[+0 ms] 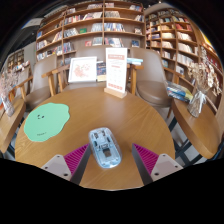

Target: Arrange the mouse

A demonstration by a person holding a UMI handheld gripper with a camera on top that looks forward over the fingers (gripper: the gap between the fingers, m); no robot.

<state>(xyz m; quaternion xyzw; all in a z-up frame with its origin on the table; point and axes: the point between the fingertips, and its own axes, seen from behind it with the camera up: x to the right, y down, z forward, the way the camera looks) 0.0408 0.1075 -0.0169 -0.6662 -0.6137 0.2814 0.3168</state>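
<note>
Two fingers of the gripper [104, 160] reach in from the bottom of the frame, spread wide apart, their pink pads [73, 156] facing inward and gripping nothing.

Starting at the left of the frame, a green mat [45, 122] with a wavy outline lies flat on the round wooden table [90, 105], well apart from the left finger. At lower centre sits the mouse [104, 146], pale and translucent-looking. It rests on the tabletop between the fingers, with a clear gap on either side, its length running roughly along the line of the fingers. Further back, in the upper middle, an upright sign [83, 69] and a leaflet stand [117, 75] sit at the table's far edge, with bookshelves [100, 25] behind them. To the right, the table falls away towards a display rack [195, 95] holding books.

My guess is that the grasp has not yet begun. From here, the risk is an uneven close: if one pad meets the smooth, rounded shell first, the mouse could skid or twist on the polished wood rather than being caught. If the pads bite too high on the curve, the mouse could squirt forward out of the grip.
</note>
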